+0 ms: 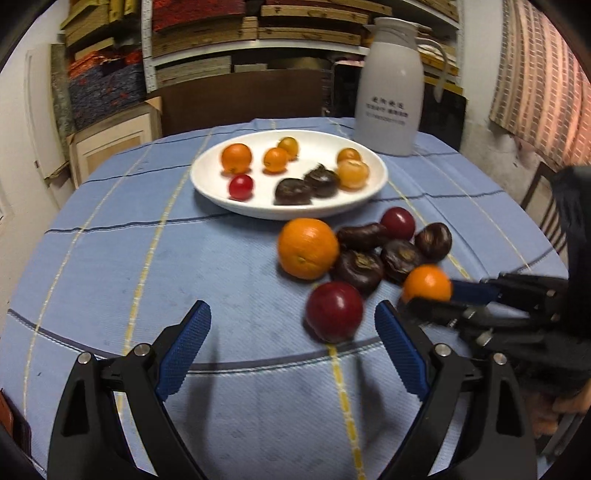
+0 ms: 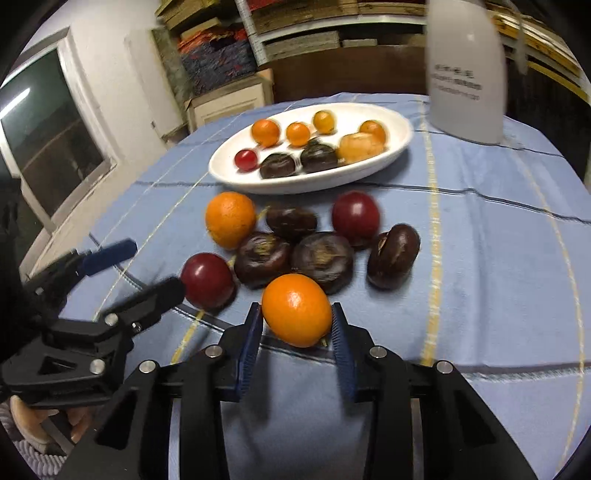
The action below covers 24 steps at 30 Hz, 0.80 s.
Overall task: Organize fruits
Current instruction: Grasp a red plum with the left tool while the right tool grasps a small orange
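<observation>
1. The small orange (image 2: 297, 309) sits between the blue pads of the right gripper (image 2: 297, 325), at the near edge of the loose fruit cluster on the tablecloth (image 2: 498, 277). The pads touch or nearly touch its sides; judged clamped on it, though motion blur leaves contact unsure.
2. Step in hand, as judged: picking this orange for transfer to the white plate (image 1: 207, 184), which already holds small oranges, a cherry tomato and two dark fruits.
3. Next move calls for a lift clear of the dark chestnut-like fruits (image 2: 321, 260) just behind it, then travel forward to the plate.
4. The left gripper (image 1: 291, 336) is spread wide, holding nothing, near a red plum (image 1: 334, 312).
5. Surface: blue checked cloth. A white thermos jug (image 1: 391, 92) stands behind the plate; stacked shelves (image 1: 207, 33) beyond.
</observation>
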{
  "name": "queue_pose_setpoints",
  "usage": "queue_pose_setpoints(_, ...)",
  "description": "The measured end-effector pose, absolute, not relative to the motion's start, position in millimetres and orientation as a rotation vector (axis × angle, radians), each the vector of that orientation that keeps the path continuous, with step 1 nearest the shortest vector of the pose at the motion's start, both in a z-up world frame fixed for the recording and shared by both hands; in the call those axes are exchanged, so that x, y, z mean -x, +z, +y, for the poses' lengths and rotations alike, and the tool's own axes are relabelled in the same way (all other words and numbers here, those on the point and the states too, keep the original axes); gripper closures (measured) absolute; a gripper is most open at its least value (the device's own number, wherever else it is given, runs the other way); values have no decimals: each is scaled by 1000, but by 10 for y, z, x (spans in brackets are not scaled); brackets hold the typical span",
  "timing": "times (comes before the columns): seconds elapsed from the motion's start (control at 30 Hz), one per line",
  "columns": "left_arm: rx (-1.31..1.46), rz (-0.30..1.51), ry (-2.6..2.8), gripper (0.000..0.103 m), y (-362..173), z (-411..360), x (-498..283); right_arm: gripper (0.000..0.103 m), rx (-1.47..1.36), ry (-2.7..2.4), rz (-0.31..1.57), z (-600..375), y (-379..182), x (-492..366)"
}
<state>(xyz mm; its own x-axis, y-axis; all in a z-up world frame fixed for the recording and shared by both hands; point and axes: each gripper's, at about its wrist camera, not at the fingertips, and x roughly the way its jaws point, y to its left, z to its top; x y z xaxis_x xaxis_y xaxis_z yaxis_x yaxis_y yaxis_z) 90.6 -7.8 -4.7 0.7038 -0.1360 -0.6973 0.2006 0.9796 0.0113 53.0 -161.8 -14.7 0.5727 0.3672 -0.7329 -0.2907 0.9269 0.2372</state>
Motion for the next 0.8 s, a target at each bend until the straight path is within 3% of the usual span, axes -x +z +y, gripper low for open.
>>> queue_pose_setpoints(0.1, -124, 784, -207, 19, -110, -181, -928, 65, -163, 319, 841, -1863, -56, -515)
queue_pose_setpoints(0.17, -124, 810, -241, 36, -161, -237, -973, 65, -226, 305, 834, -1995, -35, -534)
queue_pose_setpoints(0.27, -105, 850, -268, 54, -236, -260, -1051, 65, -269, 295, 834, -2076, -35, -552)
queue_pose_setpoints(0.4, -62, 859, -293, 63, -258, -258, -1121, 65, -262, 303, 833, -2062, -43, -557)
queue_pose_setpoints(0.8, -37, 767, -265, 64, 35, -171, -1044, 65, -264, 290, 783, -2116, 24, -481)
